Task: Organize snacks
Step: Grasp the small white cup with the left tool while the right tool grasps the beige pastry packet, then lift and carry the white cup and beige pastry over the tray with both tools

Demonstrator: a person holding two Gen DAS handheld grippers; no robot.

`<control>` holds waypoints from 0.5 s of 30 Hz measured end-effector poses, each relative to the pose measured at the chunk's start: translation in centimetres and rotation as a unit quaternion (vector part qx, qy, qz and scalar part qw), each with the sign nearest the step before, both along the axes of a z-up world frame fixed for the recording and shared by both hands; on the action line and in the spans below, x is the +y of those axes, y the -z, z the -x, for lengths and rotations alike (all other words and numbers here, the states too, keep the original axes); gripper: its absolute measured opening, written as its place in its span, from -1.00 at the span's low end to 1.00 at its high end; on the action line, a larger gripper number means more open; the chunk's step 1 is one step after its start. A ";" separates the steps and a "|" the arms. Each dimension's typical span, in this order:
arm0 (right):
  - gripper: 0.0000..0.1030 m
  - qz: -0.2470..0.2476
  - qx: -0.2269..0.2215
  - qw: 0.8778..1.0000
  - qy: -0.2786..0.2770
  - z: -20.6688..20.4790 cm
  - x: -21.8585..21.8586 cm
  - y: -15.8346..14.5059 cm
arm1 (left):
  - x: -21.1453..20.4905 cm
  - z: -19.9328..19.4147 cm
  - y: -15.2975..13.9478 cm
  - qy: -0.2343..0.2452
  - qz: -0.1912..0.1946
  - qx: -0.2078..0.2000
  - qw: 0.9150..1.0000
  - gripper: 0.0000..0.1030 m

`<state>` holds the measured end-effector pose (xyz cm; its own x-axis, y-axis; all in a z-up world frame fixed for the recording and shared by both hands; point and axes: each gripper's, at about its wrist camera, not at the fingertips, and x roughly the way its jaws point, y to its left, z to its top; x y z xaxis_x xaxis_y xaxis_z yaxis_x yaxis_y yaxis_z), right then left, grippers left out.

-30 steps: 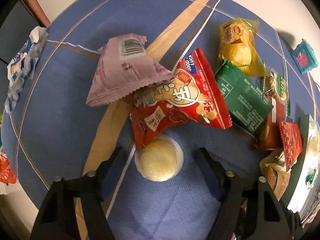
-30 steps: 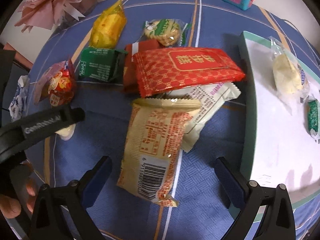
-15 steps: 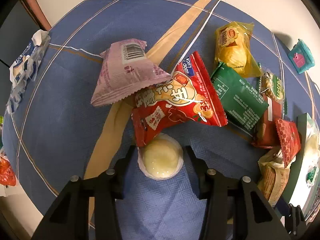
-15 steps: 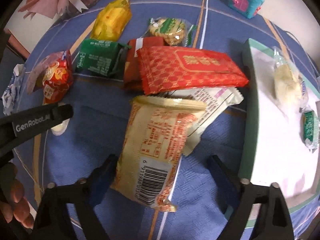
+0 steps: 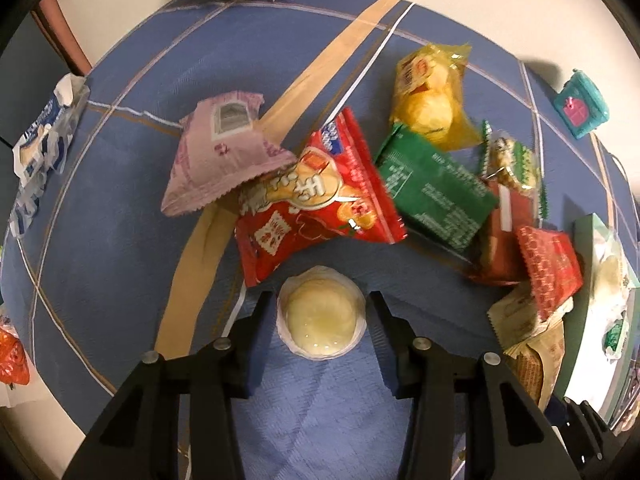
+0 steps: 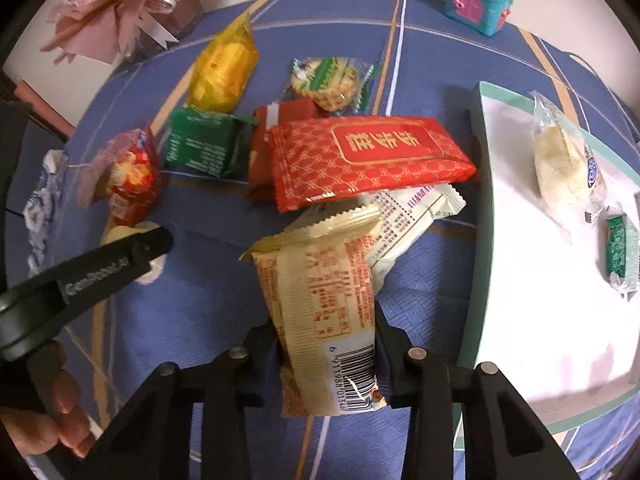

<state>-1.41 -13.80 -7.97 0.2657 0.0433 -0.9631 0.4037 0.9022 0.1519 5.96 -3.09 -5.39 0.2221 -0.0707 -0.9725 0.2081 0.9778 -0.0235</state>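
A pale yellow jelly cup [image 5: 322, 316] sits between the fingers of my left gripper [image 5: 320, 304], which is shut on its sides just below a red peanut bag [image 5: 316, 208]. In the right wrist view one of that gripper's fingers [image 6: 120, 260] covers most of the cup. My right gripper [image 6: 326, 320] has its jaws closing, and the pads press the barcode end of a beige snack packet [image 6: 320, 272]. The packet's far end leans on a white packet [image 6: 412, 216]. To the right lies a white tray with a teal rim [image 6: 484, 240], holding a wrapped bun [image 6: 560, 160] and a small green packet [image 6: 620, 248].
On the blue cloth lie a long red packet [image 6: 368, 160], a green packet [image 6: 204, 144], a yellow bag [image 6: 224, 68], a cookie packet [image 6: 328, 80] and a pink packet [image 5: 216, 156]. A teal box [image 6: 476, 0] and a bouquet [image 6: 120, 0] stand at the back. A person's hand [image 6: 60, 420] is at lower left.
Both grippers went from wide open to closed: the left on the jelly cup, the right on the beige packet, which now stands narrower between the fingers. The left view has shifted slightly.
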 end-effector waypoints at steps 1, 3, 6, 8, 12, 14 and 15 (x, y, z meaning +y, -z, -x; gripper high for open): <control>-0.23 0.000 -0.004 1.000 -0.001 0.2 -0.3 -0.5 | -0.3 0.1 -0.4 0.001 0.001 -0.003 1.000 -0.07; -0.23 -0.002 -0.012 1.000 0.000 0.3 -0.8 -1.5 | -0.7 0.1 -1.7 0.003 0.009 -0.010 1.000 -0.07; -0.23 -0.010 -0.030 0.999 0.003 0.9 -1.8 -3.8 | -1.7 0.5 -3.6 0.008 0.022 -0.026 0.999 -0.07; -0.23 -0.010 -0.046 0.999 0.005 1.4 -1.9 -5.3 | -2.6 0.3 -5.0 0.013 0.029 -0.040 0.999 -0.07; -0.23 -0.008 -0.069 0.998 0.011 1.9 -2.6 -7.5 | -2.3 0.5 -7.4 0.015 0.046 -0.061 0.997 -0.07; -0.23 -0.007 -0.075 0.997 0.016 2.4 -3.0 -8.0 | -2.5 0.9 -8.7 0.017 0.045 -0.075 0.996 -0.07; -0.23 -0.005 -0.079 0.997 0.019 2.5 -3.3 -8.2 | -2.5 1.1 -8.7 0.018 0.046 -0.079 0.996 -0.07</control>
